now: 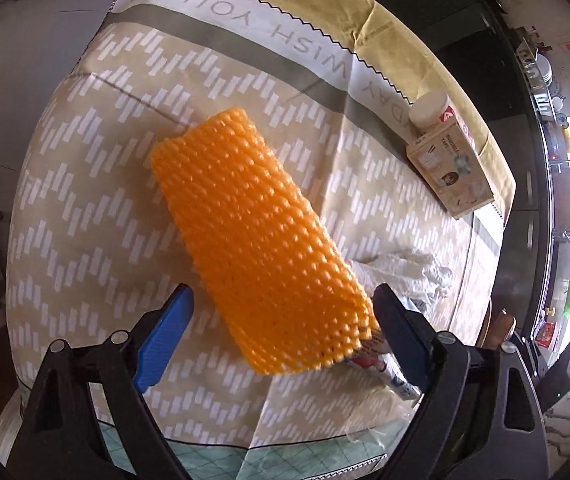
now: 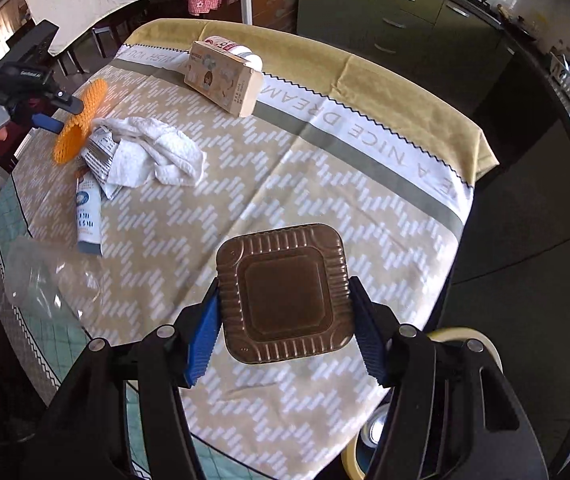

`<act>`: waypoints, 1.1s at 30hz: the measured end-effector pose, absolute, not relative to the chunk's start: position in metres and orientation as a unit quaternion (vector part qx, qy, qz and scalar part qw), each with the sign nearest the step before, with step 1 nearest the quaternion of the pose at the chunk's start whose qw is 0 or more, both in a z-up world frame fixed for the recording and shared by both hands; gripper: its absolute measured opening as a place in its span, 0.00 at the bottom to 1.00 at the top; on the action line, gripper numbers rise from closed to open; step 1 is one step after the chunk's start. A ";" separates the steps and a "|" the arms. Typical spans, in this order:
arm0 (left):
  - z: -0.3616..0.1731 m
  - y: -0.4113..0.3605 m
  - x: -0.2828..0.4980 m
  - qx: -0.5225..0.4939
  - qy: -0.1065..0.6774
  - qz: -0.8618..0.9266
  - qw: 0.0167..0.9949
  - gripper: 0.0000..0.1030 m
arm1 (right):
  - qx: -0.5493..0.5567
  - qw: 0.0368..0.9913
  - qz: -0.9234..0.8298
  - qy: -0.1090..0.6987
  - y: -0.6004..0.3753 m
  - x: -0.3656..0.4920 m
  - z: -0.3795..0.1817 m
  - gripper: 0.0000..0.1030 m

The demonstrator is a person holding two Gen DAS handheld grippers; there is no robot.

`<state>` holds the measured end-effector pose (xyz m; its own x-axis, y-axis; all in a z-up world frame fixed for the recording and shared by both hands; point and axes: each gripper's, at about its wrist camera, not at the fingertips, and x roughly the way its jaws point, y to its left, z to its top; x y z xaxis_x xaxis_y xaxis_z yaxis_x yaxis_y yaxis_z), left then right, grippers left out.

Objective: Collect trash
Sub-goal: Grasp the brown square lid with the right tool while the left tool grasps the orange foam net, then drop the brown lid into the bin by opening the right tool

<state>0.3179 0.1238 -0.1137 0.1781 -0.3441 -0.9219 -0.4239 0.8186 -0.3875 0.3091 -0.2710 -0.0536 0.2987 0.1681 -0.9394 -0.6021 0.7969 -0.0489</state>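
An orange foam net sleeve (image 1: 259, 240) hangs above the table between my left gripper's (image 1: 285, 328) open jaws; its near corner touches the right finger (image 1: 399, 332), the left finger (image 1: 165, 338) stands apart. It also shows in the right wrist view (image 2: 81, 122), beside the left gripper (image 2: 55, 114). My right gripper (image 2: 285, 328) is shut on a brown square foil tray (image 2: 285, 294), held above the table. A white crumpled cloth (image 2: 157, 150), a printed wrapper (image 2: 99, 156), a white tube (image 2: 89, 216) and a clear plastic bag (image 2: 41, 280) lie on the tablecloth.
A cardboard box (image 2: 225, 78) and a white-lidded jar (image 1: 433, 110) stand near the table's far edge. A yellow-rimmed bin (image 2: 485, 344) sits below the table edge at right. Dark cabinets (image 2: 385, 8) stand behind the table (image 2: 325, 160).
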 end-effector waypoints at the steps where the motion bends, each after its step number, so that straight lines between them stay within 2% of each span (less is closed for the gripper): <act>1: -0.115 0.124 0.322 -0.298 0.640 0.033 0.707 0.83 | -0.200 0.784 0.239 0.537 -0.280 0.304 -0.052 0.58; 2: -0.116 0.123 0.325 -0.295 0.640 0.036 0.709 0.82 | -0.194 0.786 0.233 0.538 -0.291 0.299 -0.050 0.58; 4: -0.117 0.121 0.329 -0.283 0.639 0.044 0.714 0.70 | -0.179 0.793 0.220 0.540 -0.313 0.292 -0.046 0.58; 5: -0.117 0.120 0.331 -0.278 0.640 0.045 0.715 0.68 | -0.171 0.797 0.212 0.540 -0.325 0.289 -0.045 0.59; 7: -0.116 0.119 0.333 -0.274 0.638 0.046 0.718 0.52 | -0.152 0.803 0.201 0.541 -0.349 0.284 -0.043 0.59; 8: -0.115 0.119 0.332 -0.270 0.638 0.043 0.720 0.48 | -0.144 0.806 0.191 0.541 -0.360 0.282 -0.043 0.59; 10: -0.111 0.117 0.332 -0.261 0.633 0.036 0.728 0.31 | -0.119 0.813 0.170 0.544 -0.385 0.281 -0.043 0.59; 11: -0.107 0.118 0.330 -0.256 0.631 0.034 0.732 0.28 | -0.104 0.816 0.159 0.546 -0.398 0.279 -0.044 0.59; 13: -0.097 0.119 0.327 -0.248 0.623 0.026 0.741 0.15 | -0.080 0.819 0.134 0.552 -0.422 0.278 -0.048 0.59; 22: -0.032 0.085 0.313 -0.184 0.583 -0.027 0.791 0.14 | -0.034 0.806 0.016 0.590 -0.499 0.284 -0.085 0.59; 24: -0.020 0.069 0.310 -0.170 0.580 -0.046 0.796 0.14 | -0.016 0.803 0.002 0.596 -0.513 0.291 -0.095 0.61; 26: -0.009 0.048 0.309 -0.158 0.576 -0.067 0.799 0.14 | -0.013 0.800 -0.016 0.600 -0.525 0.297 -0.104 0.74; 33: 0.025 -0.044 0.299 -0.095 0.572 -0.155 0.800 0.14 | 0.023 0.818 -0.020 0.574 -0.546 0.277 -0.095 0.74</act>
<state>0.2993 -0.0436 0.0248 0.2977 -0.3573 -0.8852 0.1397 0.9336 -0.3299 0.2767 -0.5464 -0.0947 0.3396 -0.0063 -0.9405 0.0597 0.9981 0.0148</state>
